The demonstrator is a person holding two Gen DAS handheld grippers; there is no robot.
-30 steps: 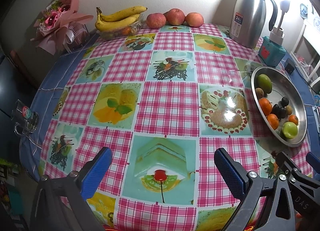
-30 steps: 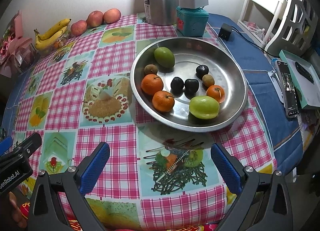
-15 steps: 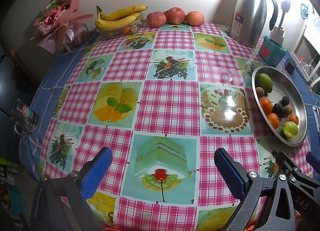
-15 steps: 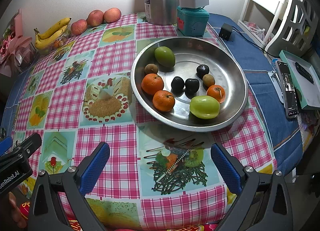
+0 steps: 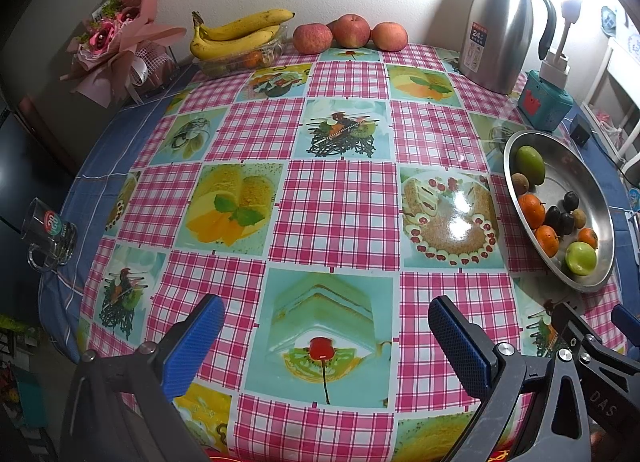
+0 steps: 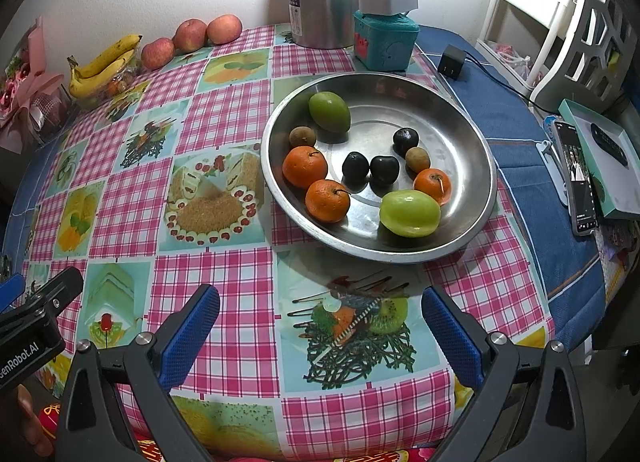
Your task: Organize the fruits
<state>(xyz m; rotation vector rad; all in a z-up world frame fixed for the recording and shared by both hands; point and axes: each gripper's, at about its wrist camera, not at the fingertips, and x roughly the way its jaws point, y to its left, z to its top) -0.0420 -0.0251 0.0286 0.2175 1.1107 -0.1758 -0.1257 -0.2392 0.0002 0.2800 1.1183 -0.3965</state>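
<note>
Nothing has shifted since a second ago. Both tools, left and right, still hover wide and empty over the near table edge. The bowl of fruit sits at the right tool's 12 o'clock; bananas and apples lie far back.

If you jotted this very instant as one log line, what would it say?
phase: before first pick | left gripper: open, empty | right gripper: open, empty, facing metal dish | dish: mixed small fruits | apples, bananas: at wall
</note>
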